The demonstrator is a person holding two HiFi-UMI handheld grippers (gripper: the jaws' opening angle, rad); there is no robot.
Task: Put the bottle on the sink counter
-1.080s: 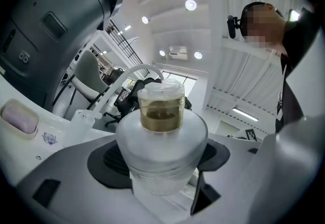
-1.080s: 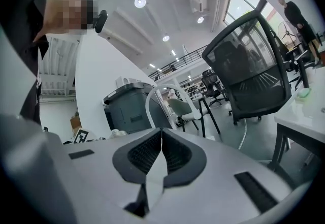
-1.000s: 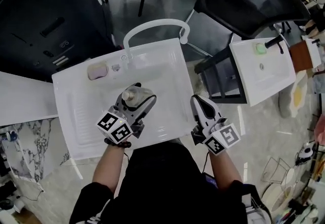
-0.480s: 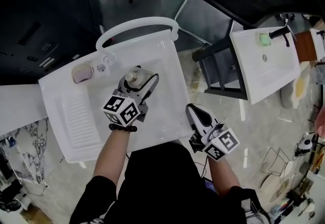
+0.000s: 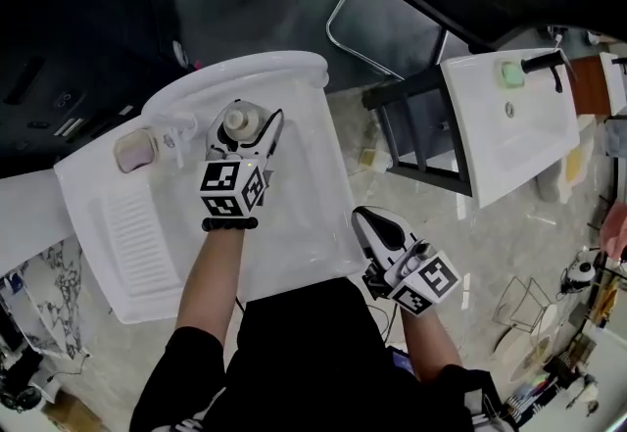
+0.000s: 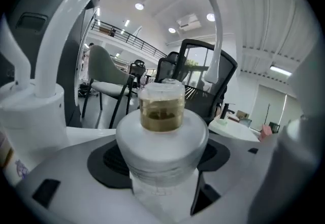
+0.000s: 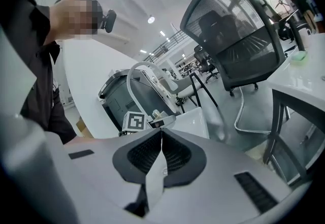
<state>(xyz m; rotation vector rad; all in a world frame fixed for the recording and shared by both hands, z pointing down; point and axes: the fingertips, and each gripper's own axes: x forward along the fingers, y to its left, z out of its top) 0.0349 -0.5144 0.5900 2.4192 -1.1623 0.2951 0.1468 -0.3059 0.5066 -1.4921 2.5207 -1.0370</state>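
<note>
In the head view, my left gripper (image 5: 245,132) is shut on a clear bottle (image 5: 238,117) with a wide white collar, held upright over the far part of the basin. The white sink unit (image 5: 304,224) lies below it, and the arched white faucet (image 5: 257,62) is just beyond. In the left gripper view the bottle (image 6: 162,136) fills the space between the jaws, its clear top holding amber liquid, with the faucet arch (image 6: 61,30) looping over it. My right gripper (image 5: 375,229) hangs shut and empty off the sink's right edge; its pads (image 7: 172,154) meet.
A soap dish (image 5: 134,151) sits on the counter left of the faucet base, with a ribbed drainboard (image 5: 132,224) in front of it. A second white sink (image 5: 509,117) on a black stand is at the right. Beyond are a black mesh chair (image 7: 233,35) and a dark cabinet (image 5: 59,48).
My left gripper has carried the bottle away from me and down, up close to the faucet. The right gripper has sunk a little beside the sink's right edge, still shut.
</note>
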